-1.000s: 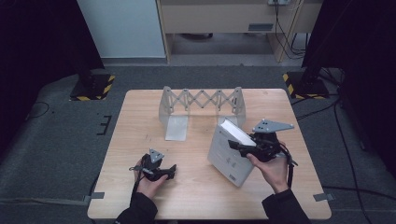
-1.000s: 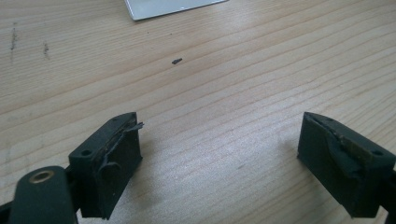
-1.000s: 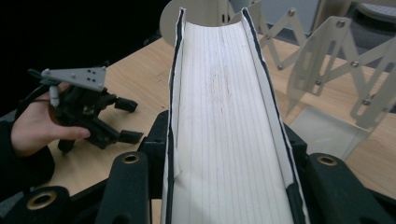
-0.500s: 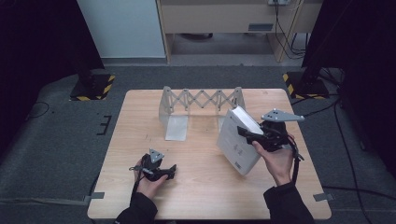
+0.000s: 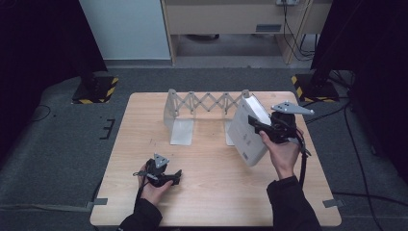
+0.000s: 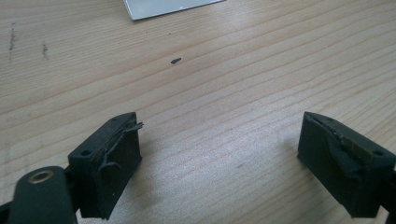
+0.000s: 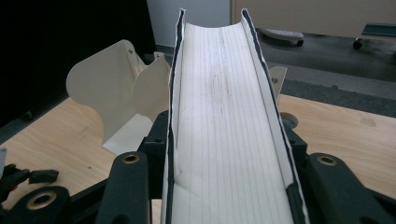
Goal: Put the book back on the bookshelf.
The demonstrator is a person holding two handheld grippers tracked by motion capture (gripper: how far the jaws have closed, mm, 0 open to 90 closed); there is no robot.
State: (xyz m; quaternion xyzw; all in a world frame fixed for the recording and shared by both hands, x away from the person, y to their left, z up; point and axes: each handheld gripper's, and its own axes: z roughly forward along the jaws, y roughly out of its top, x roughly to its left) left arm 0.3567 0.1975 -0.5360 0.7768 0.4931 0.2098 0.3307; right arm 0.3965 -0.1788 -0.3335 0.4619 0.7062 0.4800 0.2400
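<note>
A thick white book (image 5: 244, 137) hangs tilted above the right half of the wooden table (image 5: 144, 120), with my right gripper (image 5: 259, 126) shut on it. In the right gripper view its page edges (image 7: 224, 102) run up between the two black jaws, and my right gripper (image 7: 226, 135) clamps both covers. A pale accordion book rack (image 5: 207, 102) stands at the back of the table, and the book is just in front of its right end. Near the front left, my left gripper (image 5: 176, 176) rests low over the wood. Its jaws stand wide apart with nothing between them, as my left gripper (image 6: 222, 123) shows over bare wood.
The rack's flat foot plates (image 5: 182, 132) lie on the table in front of it, and a corner of one (image 6: 163, 7) appears in the left gripper view. The rack's rounded end plates (image 7: 107, 88) rise left of the book. Grey carpet surrounds the table.
My right gripper has carried the book up and toward the back right, nearer the rack's right end, and the book stands steeper. The left gripper has stayed put.
</note>
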